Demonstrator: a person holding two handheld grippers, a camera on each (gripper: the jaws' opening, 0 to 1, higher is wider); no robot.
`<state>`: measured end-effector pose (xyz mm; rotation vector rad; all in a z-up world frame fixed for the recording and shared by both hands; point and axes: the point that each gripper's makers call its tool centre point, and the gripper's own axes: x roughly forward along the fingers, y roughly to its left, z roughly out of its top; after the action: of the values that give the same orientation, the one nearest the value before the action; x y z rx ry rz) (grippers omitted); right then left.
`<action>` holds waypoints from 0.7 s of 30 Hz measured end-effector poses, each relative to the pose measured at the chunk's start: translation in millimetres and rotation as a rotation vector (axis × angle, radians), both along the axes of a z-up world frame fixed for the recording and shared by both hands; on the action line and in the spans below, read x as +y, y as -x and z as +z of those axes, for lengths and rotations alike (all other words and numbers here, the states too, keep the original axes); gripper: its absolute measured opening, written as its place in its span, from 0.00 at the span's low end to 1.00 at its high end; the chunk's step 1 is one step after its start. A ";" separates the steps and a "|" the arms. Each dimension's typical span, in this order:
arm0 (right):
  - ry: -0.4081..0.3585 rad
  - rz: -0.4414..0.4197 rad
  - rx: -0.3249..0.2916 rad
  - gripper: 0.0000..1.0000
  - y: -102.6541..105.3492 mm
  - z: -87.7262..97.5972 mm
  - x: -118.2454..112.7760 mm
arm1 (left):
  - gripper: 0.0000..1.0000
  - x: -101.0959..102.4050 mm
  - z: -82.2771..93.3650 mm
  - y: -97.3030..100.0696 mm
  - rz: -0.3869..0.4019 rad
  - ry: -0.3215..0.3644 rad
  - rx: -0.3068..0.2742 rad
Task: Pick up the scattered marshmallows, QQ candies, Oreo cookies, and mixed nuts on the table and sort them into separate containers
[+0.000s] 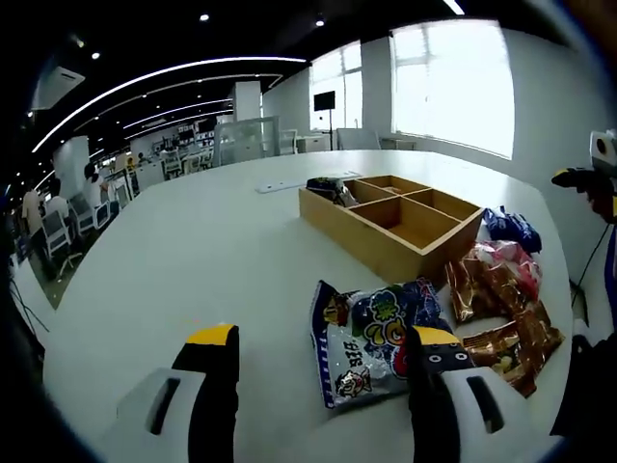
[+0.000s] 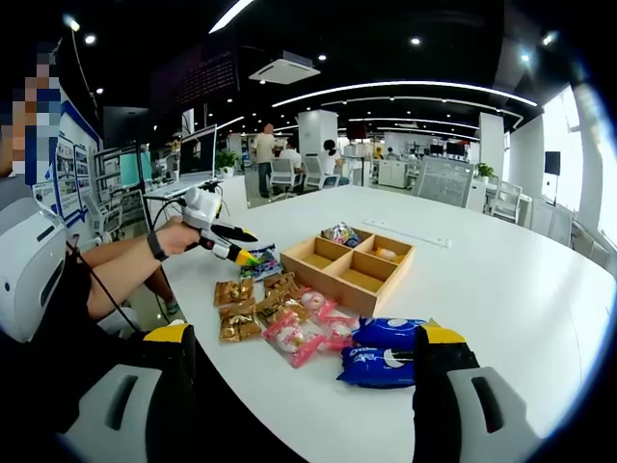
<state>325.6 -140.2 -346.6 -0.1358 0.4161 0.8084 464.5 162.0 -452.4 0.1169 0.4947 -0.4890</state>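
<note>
Left jaws: my left gripper (image 1: pixel 323 362) stands spread wide over the table, holding nothing; the right jaw's tip overlaps the edge of the candy bag.
Right jaws: my right gripper (image 2: pixel 304 352) is also spread apart and empty, low over the near table edge.
Left gripper from the other side: in the right gripper view it (image 2: pixel 241 256) is held in a hand (image 2: pixel 178 236), its yellow tips pointing down at the candy bag (image 2: pixel 260 262).
Candy bag: a colourful bag (image 1: pixel 371 338) lies flat between my left jaws, its long axis running away from me toward the wooden box.
Nut packs: brown foil packs (image 1: pixel 496 309) lie to the right of the candy bag, strung in a row from the box's near corner back toward me; in the right gripper view they (image 2: pixel 251 304) sit left of the box.
Pink packs: clear packs with pink contents (image 2: pixel 308 328) lie between the brown packs and the cookie packs.
Cookie packs: two blue packs (image 2: pixel 386 352) lie flat, long axes crosswise, just ahead of my right jaws.
Wooden box: a four-compartment box (image 2: pixel 359 280) stands beyond the snacks; one far compartment holds a wrapped item (image 2: pixel 339 233), another a small pale piece (image 2: pixel 385 254).
Surface: a broad white table (image 1: pixel 212 241), smooth and matte.
Room: an open office with ceiling light strips, large bright windows, desks, chairs and people standing in the distance.
</note>
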 end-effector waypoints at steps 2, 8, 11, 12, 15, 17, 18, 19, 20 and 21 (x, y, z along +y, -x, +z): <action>-0.003 0.000 -0.003 0.89 0.5 0.7 0.0 | 0.74 0.9 -2.4 -1.5 -0.001 0.019 0.020; -0.004 -0.001 -0.001 0.89 2.0 0.2 -0.4 | 0.73 1.7 -5.1 -4.3 -0.011 0.043 0.042; -0.003 0.000 -0.002 0.89 2.4 0.6 -0.7 | 0.68 0.0 -6.2 -5.2 -0.026 0.058 0.056; -0.005 -0.001 -0.002 0.89 2.3 0.9 -0.8 | 0.65 -2.2 -6.4 -4.4 -0.038 0.065 0.060; -0.006 -0.001 -0.003 0.89 2.2 0.9 -1.0 | 0.59 -5.8 -7.1 -3.6 -0.059 0.073 0.061; -0.005 0.000 -0.001 0.89 2.3 0.5 -1.0 | 0.56 -6.6 -7.6 -5.2 -0.068 0.076 0.060; -0.004 0.000 -0.001 0.89 2.3 0.4 -0.8 | 0.54 -7.8 -7.9 -5.2 -0.075 0.079 0.063; -0.003 0.001 -0.001 0.89 2.5 0.3 -0.6 | 0.52 -9.5 -8.1 -4.5 -0.084 0.082 0.064; -0.002 0.002 -0.001 0.89 2.6 0.3 -0.3 | 0.47 -12.3 -8.2 -2.7 -0.100 0.089 0.071; -0.002 0.002 -0.001 0.89 2.7 0.5 -0.1 | 0.44 -13.1 -8.5 -2.7 -0.107 0.092 0.076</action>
<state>322.9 -140.3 -346.2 -0.1347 0.4141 0.8112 467.1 148.8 -460.9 0.0365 0.5414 -0.6220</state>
